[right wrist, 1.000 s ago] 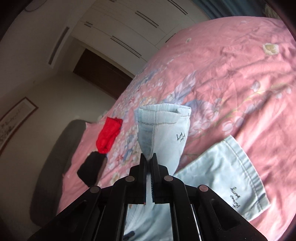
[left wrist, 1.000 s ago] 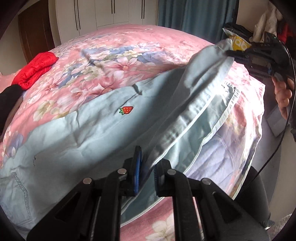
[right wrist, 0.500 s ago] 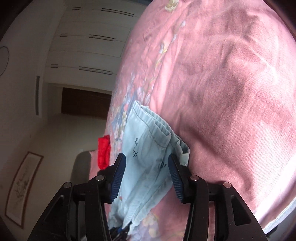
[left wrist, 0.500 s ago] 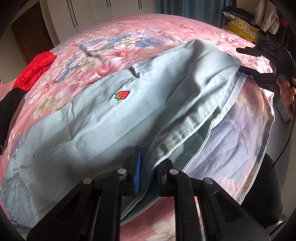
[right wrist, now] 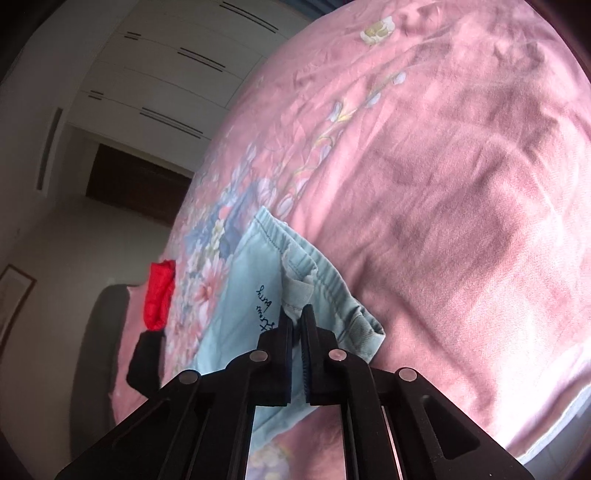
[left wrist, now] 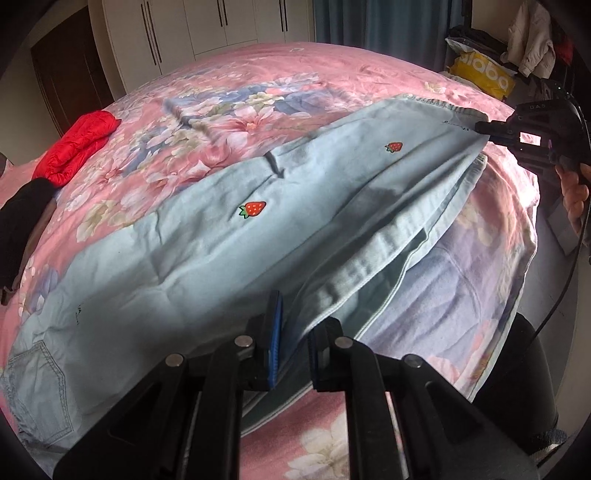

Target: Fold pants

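Pants (left wrist: 229,236) lie on the bed (left wrist: 258,77), legs apparently stacked lengthwise (near edge). Left gripper (left wrist: 293,334) clamps the near seam; right gripper (right wrist: 297,325) clamps the hem. Crosswise folds remain.

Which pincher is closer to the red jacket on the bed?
Left. The left gripper grips the pants at the end toward the red jacket; the right gripper pinches the far end.

I see a bed (left wrist: 332,74) under a pink floral cover, white wardrobes (left wrist: 207,29) and a dark door (left wrist: 70,74) behind it, teal curtains (left wrist: 388,29) beyond, and a framed picture (right wrist: 14,295) on the pale wall.
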`<state>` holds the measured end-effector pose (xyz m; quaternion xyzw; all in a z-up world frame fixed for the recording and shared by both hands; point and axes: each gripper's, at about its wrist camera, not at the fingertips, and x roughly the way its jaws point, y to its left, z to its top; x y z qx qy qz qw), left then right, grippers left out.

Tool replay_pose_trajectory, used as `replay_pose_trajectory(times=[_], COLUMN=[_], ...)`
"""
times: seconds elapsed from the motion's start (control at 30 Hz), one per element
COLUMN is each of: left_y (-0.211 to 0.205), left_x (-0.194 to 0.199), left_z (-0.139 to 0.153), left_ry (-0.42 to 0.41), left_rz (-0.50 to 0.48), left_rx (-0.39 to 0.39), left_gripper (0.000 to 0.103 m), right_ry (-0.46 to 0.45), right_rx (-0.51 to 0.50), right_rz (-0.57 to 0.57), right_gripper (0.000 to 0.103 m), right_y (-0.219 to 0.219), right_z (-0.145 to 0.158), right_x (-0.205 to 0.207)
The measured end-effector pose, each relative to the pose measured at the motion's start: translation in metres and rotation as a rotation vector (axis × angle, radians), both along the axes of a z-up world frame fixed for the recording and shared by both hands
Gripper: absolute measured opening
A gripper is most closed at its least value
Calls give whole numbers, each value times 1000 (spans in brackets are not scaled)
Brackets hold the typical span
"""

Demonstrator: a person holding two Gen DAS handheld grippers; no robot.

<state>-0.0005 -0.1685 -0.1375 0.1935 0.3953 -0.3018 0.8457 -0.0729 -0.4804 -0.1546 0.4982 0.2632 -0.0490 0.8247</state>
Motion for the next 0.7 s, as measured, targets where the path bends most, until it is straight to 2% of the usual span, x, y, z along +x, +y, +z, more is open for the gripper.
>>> replay_pose_trajectory(times=[0.13,0.2,0.27,0.33,0.4,0.47,0.53,0.63,0.7], left_y=[-2,-5,-3,1,10,22,36,61,79], left_x=[-1,1,1,3,5,3,-2,-5,-1], left_z=[-9,-22,-25,-21,-16,-9,-2,7,13], left_ry=[10,2,-6,1,-1,16,35,64,80], left_rz=[-8,-4,-2,17,49,57,64,108,159], left_rx=[30,78,75,66,62,20,-19,-93,-151], left_gripper=[12,15,16,24,47,51,52,55,55], right_ry=[19,73,91,79,69,65,73,67,56], right_rx=[11,29,63,101,99,65,-16,-147,-232], right_rz=[1,-4,11,1,-8,-18,-56,-72,-4], right_gripper=[6,6,6,6,6,12,20,21,21], right_y=[-2,-6,-11,-13,-16,-18,-17,-5,11], right_z=[-3,-21,-39,-45,-38,-27,-13,8,19], right_x=[-10,-11,-10,-15,-20,-25,-33,-36,-28])
